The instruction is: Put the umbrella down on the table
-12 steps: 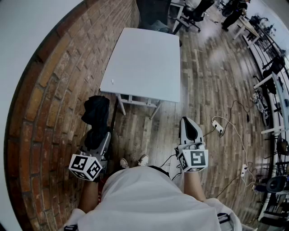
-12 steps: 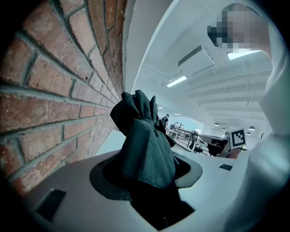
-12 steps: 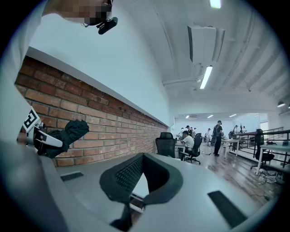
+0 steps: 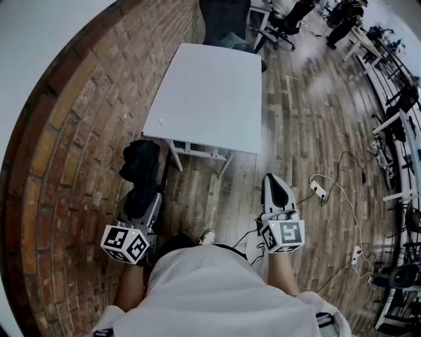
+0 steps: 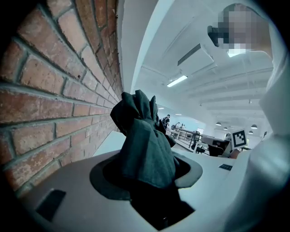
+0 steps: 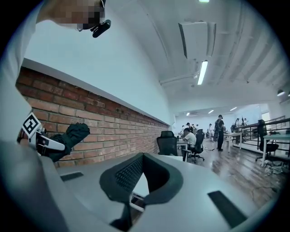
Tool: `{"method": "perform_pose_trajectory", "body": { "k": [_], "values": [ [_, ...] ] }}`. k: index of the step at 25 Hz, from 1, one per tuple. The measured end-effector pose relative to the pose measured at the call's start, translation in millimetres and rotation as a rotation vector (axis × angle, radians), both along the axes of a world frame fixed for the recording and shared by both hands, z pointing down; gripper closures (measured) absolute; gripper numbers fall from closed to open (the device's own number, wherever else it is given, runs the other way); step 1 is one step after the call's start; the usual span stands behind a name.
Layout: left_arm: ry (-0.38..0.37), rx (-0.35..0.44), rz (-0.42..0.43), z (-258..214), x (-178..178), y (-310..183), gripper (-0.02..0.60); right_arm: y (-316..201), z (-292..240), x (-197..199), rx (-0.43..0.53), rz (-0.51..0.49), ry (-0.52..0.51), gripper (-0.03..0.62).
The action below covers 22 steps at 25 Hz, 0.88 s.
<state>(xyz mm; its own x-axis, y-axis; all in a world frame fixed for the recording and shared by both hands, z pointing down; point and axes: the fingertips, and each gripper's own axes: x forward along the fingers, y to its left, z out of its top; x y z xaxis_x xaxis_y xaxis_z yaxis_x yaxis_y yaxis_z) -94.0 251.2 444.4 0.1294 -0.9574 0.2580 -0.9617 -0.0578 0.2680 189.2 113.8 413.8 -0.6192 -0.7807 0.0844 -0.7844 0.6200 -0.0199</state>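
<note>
A black folded umbrella (image 4: 139, 163) sticks forward out of my left gripper (image 4: 141, 197), which is shut on its lower part, close to the brick wall. In the left gripper view the umbrella's dark fabric (image 5: 145, 140) fills the jaws of that gripper (image 5: 149, 176). It also shows at the left of the right gripper view, the umbrella (image 6: 72, 136) standing against the bricks. The white table (image 4: 210, 92) stands ahead, bare apart from a small speck. My right gripper (image 4: 273, 181) is held level over the floor to the table's near right. Its tips (image 6: 142, 156) meet with nothing between them.
A brick wall (image 4: 72, 145) runs along the left. A black office chair (image 4: 223, 20) stands at the table's far end. A power strip (image 4: 318, 189) and cables lie on the wooden floor at the right. Desks (image 4: 395, 125) line the right side, with people far off.
Both grippers hold their places and grips. One shoe has gone from sight under my body, and the table sits slightly nearer in the head view.
</note>
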Motion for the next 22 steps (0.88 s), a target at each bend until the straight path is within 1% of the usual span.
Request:
{"method": "perform_pose_trajectory", "body": {
  "k": [8, 13, 15, 18, 20, 22],
  "values": [
    [-0.002, -0.012, -0.012, -1, 2, -8, 0.344, -9, 7, 2, -0.023, -0.013, -0.020, 0.576],
    [-0.003, -0.022, 0.011, 0, 5, -22, 0.344, -19, 7, 11, -0.024, 0.023, -0.019, 0.575],
    [0.019, -0.038, 0.035, 5, 8, -31, 0.344, -21, 8, 14, -0.034, 0.045, -0.014, 0.576],
    [0.087, -0.058, 0.077, 23, 8, -64, 0.344, -36, 18, 13, -0.055, 0.081, 0.010, 0.576],
    [0.124, -0.052, 0.102, 28, 6, -91, 0.344, -52, 24, 12, -0.064, 0.104, 0.027, 0.576],
    [0.132, -0.042, 0.130, 26, 3, -116, 0.344, -70, 23, 12, -0.063, 0.129, 0.036, 0.575]
  ]
}}
